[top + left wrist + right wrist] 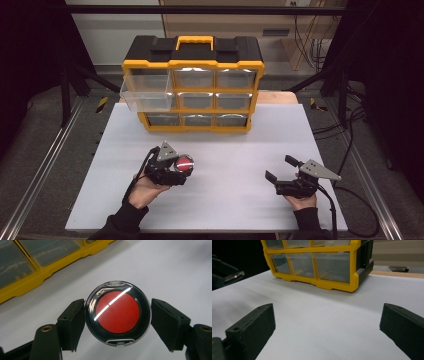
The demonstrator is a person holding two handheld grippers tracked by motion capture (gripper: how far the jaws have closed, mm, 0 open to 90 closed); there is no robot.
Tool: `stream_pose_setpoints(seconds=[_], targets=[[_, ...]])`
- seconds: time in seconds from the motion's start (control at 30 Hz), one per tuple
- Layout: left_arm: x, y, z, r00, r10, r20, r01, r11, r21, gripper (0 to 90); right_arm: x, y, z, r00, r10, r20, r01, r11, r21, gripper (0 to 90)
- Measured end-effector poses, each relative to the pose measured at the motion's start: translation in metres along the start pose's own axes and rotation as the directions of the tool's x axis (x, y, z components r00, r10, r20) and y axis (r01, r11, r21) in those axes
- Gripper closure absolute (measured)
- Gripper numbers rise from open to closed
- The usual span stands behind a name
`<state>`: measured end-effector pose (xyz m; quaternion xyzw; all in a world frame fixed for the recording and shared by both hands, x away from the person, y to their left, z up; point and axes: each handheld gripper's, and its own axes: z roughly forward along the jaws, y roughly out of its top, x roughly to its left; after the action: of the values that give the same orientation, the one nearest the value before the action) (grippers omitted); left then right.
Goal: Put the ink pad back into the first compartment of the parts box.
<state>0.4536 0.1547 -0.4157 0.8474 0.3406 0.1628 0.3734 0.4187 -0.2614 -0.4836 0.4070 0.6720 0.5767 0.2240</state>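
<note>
Gripping a round compact (118, 314) with a red centre and clear lid, the left gripper (117, 322) is clamped on it from both sides, so the compact is held just above the white table (235, 150), in front of the yellow drawer organizer (192, 85). One top-left drawer (146, 90) is seen pulled out. Over on the right, the right gripper (281, 169) is kept wide apart, nothing between its jaws, resting low by the table's near edge.

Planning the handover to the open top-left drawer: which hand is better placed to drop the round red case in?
Left. Its tool already grips the round red case nearer the open drawer.
</note>
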Motion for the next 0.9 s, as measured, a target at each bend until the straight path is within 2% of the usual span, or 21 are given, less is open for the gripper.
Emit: stream_pose_setpoints(seconds=[0.37, 0.9], targets=[[0.003, 0.01, -0.023, 0.9999, 0.012, -0.006, -0.012, 0.9993, -0.034, 28.4, -0.001, 0.0, 0.001, 1.0, -0.006, 0.002, 0.006, 1.0, -0.002, 0.6], [0.012, 0.024, -0.05, 0.9998, 0.003, -0.019, -0.005, 0.9954, -0.096, 28.4, -0.001, 0.0, 0.001, 1.0, -0.008, 0.005, 0.008, 1.0, -0.004, 0.6]])
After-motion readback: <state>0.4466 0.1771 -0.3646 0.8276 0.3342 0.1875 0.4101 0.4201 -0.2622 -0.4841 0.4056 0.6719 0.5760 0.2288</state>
